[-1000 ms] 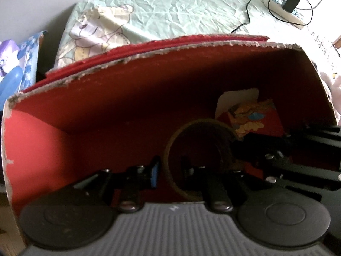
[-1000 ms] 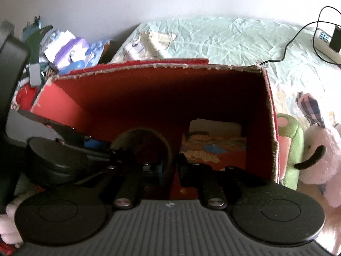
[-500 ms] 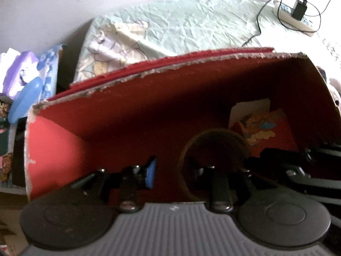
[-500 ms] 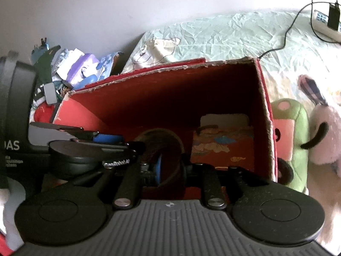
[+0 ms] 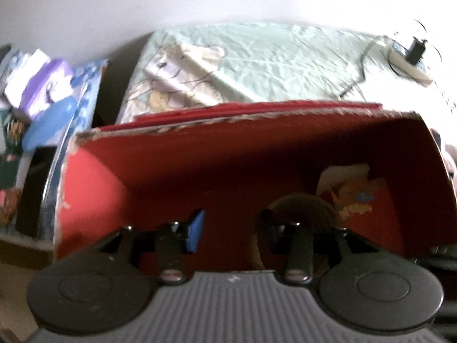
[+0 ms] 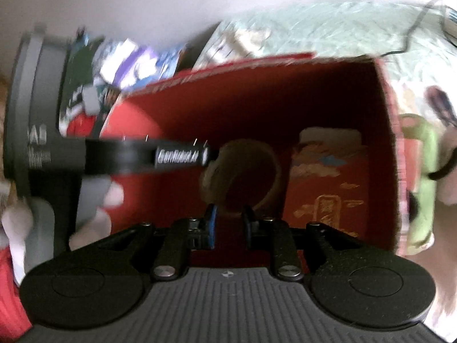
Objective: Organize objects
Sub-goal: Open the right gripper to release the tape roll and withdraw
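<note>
A red cardboard box (image 5: 228, 120) stands open on the bed, and both grippers point down into it. A brown ring (image 5: 300, 200) rests on the floor of the box beside a red packet (image 5: 365, 200) printed with gold clouds. My left gripper (image 5: 230, 225) is opening, with only box floor between its fingers; the ring sits behind its right finger. My right gripper (image 6: 230, 223) shows a narrow gap, and the ring (image 6: 274, 171) lies just beyond its tips, not pinched. A finger of the left gripper (image 6: 177, 157) reaches in from the left towards the ring. The packet (image 6: 328, 177) leans at the right wall.
The box (image 6: 257, 65) sits on a pale green sheet with a bear print (image 5: 257, 57). A power strip with a charger (image 5: 411, 60) lies at the far right. Plush toys (image 6: 420, 177) crowd the box's right side. Books and packets (image 5: 51, 97) are stacked at the left.
Both grippers were shut on the ring's rim and have let it go. The left jaws spread wide, the right ones a little. Both views tilted up, and the ring now stands free.
</note>
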